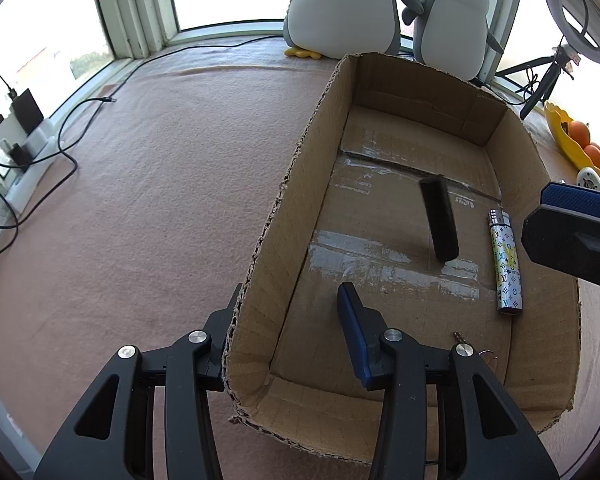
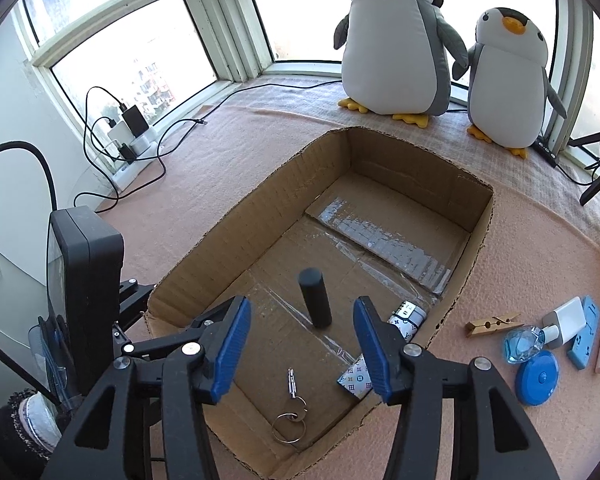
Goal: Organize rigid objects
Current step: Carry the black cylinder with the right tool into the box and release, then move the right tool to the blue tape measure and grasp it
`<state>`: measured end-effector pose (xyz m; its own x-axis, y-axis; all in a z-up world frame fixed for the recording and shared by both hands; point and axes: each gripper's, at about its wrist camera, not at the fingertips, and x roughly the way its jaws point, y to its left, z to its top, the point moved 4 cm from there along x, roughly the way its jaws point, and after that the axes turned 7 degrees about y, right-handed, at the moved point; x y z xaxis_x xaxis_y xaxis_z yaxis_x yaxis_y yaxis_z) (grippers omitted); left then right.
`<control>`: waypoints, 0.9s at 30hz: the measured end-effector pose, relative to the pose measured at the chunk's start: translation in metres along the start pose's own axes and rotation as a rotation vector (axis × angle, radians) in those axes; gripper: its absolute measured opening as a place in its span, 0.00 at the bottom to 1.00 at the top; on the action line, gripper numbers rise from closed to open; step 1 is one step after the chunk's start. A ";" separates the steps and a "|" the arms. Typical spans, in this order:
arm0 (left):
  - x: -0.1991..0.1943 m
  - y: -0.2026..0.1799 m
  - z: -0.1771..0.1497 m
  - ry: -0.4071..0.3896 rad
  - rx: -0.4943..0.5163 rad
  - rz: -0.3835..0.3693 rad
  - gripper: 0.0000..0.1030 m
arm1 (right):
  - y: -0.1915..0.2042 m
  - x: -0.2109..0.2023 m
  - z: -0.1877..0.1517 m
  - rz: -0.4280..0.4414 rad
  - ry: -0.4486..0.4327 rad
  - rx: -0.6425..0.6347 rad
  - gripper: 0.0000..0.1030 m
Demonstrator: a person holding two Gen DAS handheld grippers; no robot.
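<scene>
Now the right gripper (image 2: 300, 344) hangs released and empty over the box (image 2: 476, 240); remaining items lie right of it, the clothespin (image 2: 494, 325) nearest, lengthwise left-right.

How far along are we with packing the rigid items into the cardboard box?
Done: the black cylinder, patterned lighter and key on a ring lie in the open cardboard box. In hand: nothing; the right gripper is open above the box, the left gripper clamps its wall. Left: wooden clothespin, blue round tape measure, white charger outside.
</scene>
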<state>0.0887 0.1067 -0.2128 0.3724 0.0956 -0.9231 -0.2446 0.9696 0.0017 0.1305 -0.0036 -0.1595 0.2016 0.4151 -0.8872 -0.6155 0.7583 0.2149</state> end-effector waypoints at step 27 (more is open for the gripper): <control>0.000 0.001 0.000 0.000 0.006 0.007 0.42 | -0.073 -0.058 -0.034 -0.076 -0.083 0.125 0.59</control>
<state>0.0883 0.1072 -0.2134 0.3709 0.1025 -0.9230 -0.2421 0.9702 0.0104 0.1381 -0.0995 -0.1377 0.3098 0.3904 -0.8670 -0.4973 0.8437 0.2022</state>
